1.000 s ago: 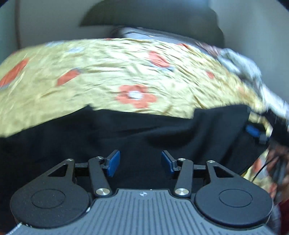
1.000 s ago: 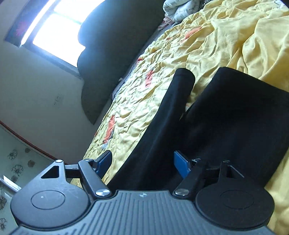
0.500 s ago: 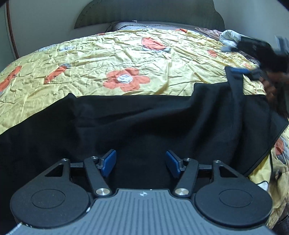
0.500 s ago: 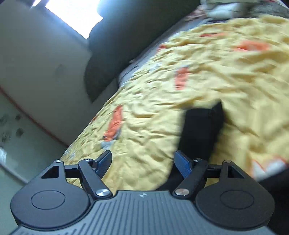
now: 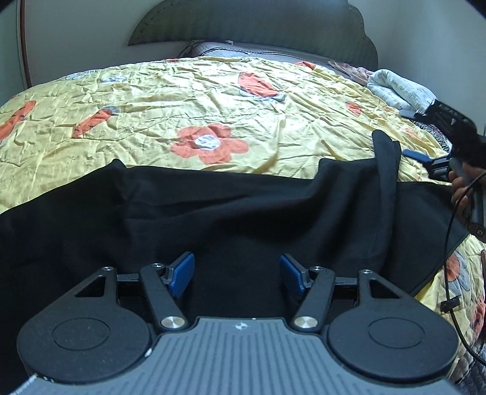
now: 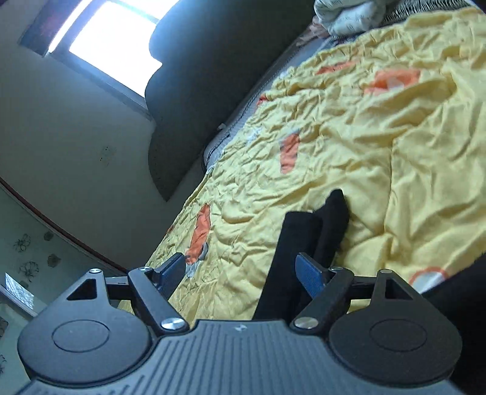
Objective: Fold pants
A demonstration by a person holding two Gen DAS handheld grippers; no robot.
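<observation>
The black pants (image 5: 243, 212) lie spread on the yellow bed (image 5: 152, 121), ready to fold. The left claw (image 5: 237, 272) hangs wide over them, holding nothing. The right claw (image 6: 243, 273) is wide too, empty, by one bunched leg (image 6: 303, 243).

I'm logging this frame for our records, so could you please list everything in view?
pants: one, black, spread across the near side of the bed
bedspread: one, yellow with orange flowers, covering the bed
headboard: one, dark grey, against the far wall
bundled cloth: one, white, far right corner of the bed
window: one, bright, beside the headboard
left claw: blue pads, open, over the pants
right claw: blue pads, open, pants fold between
</observation>
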